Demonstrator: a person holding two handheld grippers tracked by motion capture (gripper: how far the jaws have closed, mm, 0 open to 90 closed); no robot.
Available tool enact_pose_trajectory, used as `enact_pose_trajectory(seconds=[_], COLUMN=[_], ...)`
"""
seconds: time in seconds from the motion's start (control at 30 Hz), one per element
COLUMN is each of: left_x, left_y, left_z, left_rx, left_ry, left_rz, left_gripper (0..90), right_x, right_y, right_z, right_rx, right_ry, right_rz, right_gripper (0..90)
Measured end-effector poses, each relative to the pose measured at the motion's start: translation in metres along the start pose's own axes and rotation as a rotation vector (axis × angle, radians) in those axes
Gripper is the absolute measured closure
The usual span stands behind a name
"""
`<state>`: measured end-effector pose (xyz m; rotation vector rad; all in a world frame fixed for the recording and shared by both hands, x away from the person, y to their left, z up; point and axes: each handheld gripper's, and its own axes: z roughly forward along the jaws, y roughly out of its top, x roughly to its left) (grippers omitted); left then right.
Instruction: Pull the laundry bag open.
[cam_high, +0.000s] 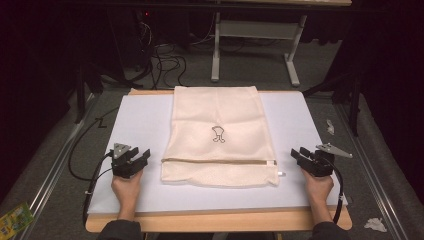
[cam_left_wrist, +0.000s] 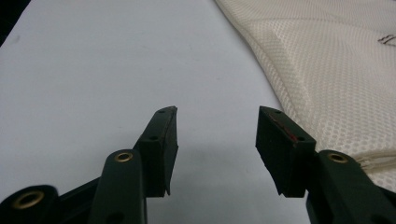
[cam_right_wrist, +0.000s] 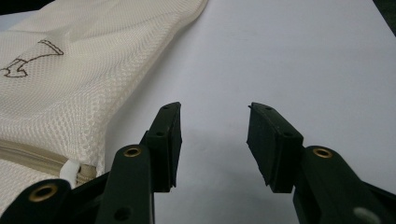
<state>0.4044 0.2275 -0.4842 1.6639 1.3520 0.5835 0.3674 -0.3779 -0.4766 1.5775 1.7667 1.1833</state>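
The high view takes in the whole surface (cam_high: 145, 120), covered by a white sheet, with one cream mesh bag (cam_high: 220, 135) lying flat between the two tools, and the floor around it. The bag bears one small dark emblem (cam_high: 218, 134) near its middle and one zip (cam_high: 220, 161) running across its near end, with a white pull (cam_high: 281, 173) at the end closest to the right tool.

The left tool (cam_high: 138, 154) sits on the surface just left of the bag's near corner, held by one hand (cam_high: 126, 189); the right tool (cam_high: 300, 154) sits just right of the zip end, held by the other hand (cam_high: 318, 186). Neither touches the bag.

The left tool's own view gives what the high view cannot: its jaws stand wide with only bare sheet between them, and the bag's mesh (cam_left_wrist: 327, 74) lies off to the right of the right-hand jaw. The right tool's own view likewise shows wide jaws with nothing between them, the bag (cam_right_wrist: 70, 84) to their left and the zip pull (cam_right_wrist: 70, 170) right beside the left-hand jaw.

On the floor beyond the far edge stand a grey desk frame (cam_high: 255, 45) and a tangle of cables (cam_high: 167, 62). Two crumpled white scraps (cam_high: 375, 224) lie on the floor to the right, and one green packet (cam_high: 14, 217) to the left. Nothing lies between either tool and the bag.
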Motion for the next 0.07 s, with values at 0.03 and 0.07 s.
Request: enact_pose_trajectory(seconds=[0.03, 0.07], left_x=[-0.0005, -0.0008], left_y=[0.0, 0.0001], left_z=[0.0005, 0.0004], left_rx=[0.003, 0.006], left_ry=[0.001, 0.001], left_rz=[0.005, 0.009], left_gripper=[48.8, 48.8], right_x=[0.0004, 0.0008], right_y=[0.0, -0.0001], right_z=[-0.0002, -0.0002], right_rx=[0.001, 0.003], right_ry=[-0.001, -0.001], right_rz=[0.001, -0.001], right_gripper=[56.2, 56.4])
